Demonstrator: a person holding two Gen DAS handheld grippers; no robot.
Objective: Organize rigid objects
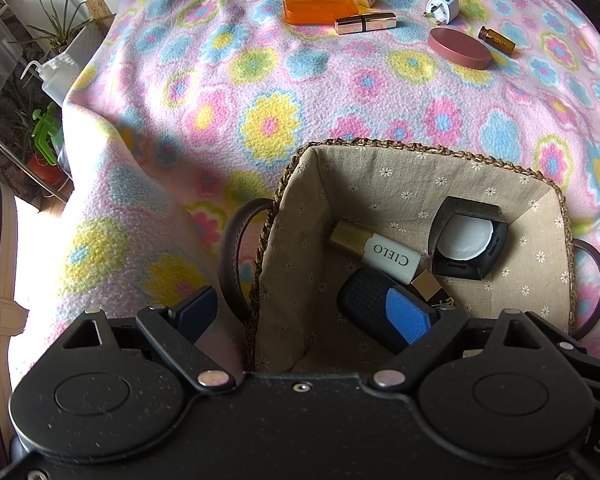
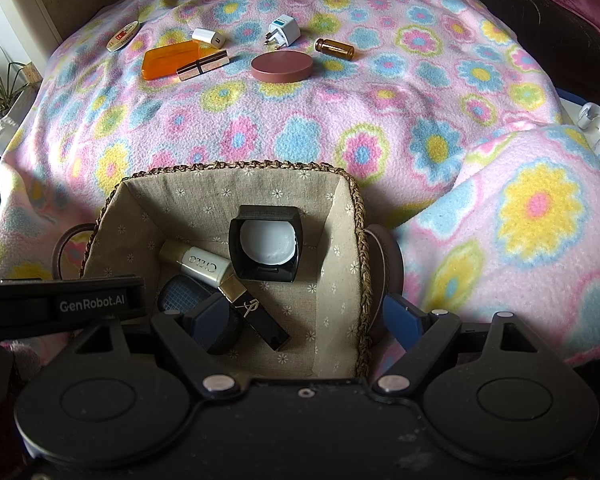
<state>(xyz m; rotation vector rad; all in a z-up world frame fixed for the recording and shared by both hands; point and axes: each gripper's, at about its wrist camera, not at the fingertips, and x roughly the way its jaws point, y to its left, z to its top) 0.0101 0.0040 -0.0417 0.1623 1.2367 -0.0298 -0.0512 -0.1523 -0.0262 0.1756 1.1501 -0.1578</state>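
Both claws hang over a woven basket [image 2: 356, 208] lined with flowered cloth, standing on a floral fleece blanket [image 2: 300, 120]. The left claw [image 1: 312, 312] stands apart and grips nothing; one finger is outside the rim, the other inside. The right claw [image 2: 304, 320] likewise stands apart and empty, straddling the basket's right wall. Inside lie a black square compact [image 2: 266, 244], a white CIELO tube [image 2: 204, 266], a black lipstick [image 2: 256, 314] and a dark oval case [image 2: 184, 296]. Well beyond the basket on the blanket lie an orange box [image 2: 166, 62], a rose-gold lipstick [image 2: 202, 65], a white charger [image 2: 209, 38], a travel plug adapter [image 2: 284, 31], a mauve round lid [image 2: 282, 66], an amber vial [image 2: 335, 48] and a round tin [image 2: 123, 36].
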